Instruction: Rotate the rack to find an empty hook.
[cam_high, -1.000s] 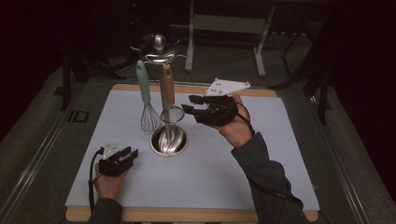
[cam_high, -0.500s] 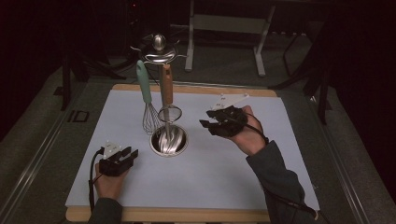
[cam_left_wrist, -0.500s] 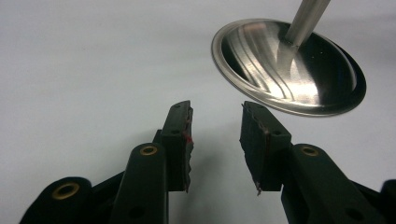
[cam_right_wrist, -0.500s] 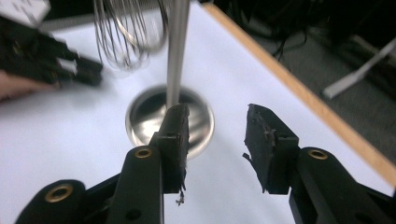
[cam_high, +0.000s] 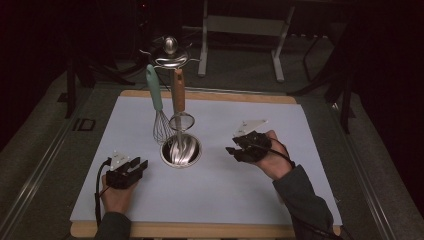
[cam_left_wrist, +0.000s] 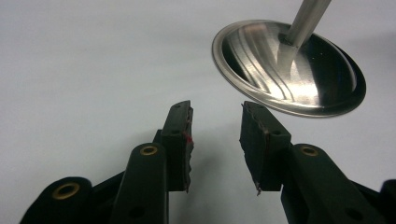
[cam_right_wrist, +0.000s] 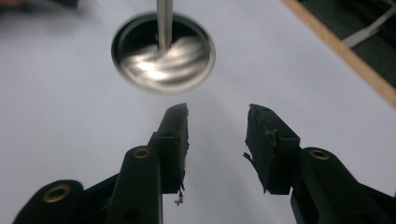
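A steel utensil stand rises from a round shiny base (cam_high: 181, 150) in the middle of the white mat (cam_high: 210, 200); its top ring (cam_high: 171, 56) carries a whisk with a teal handle (cam_high: 154, 95) and a small strainer with a wooden handle (cam_high: 178, 97). My left gripper (cam_high: 136, 164) rests on the mat left of the base, open and empty (cam_left_wrist: 215, 122), with the base (cam_left_wrist: 289, 70) just ahead on its right. My right gripper (cam_high: 234, 149) hovers low on the right side of the base, open with nothing between its jaws (cam_right_wrist: 217, 123), facing the base (cam_right_wrist: 163, 53).
The mat lies on a wooden board (cam_high: 210, 96) whose far edge shows. Dark floor, a metal rail (cam_high: 35, 170) at the left and table legs (cam_high: 280, 45) lie behind. Bare mat stretches in front and to the right.
My right gripper has come away from the hanging strainer, moving down and to the right toward the mat. The left gripper has stayed put.
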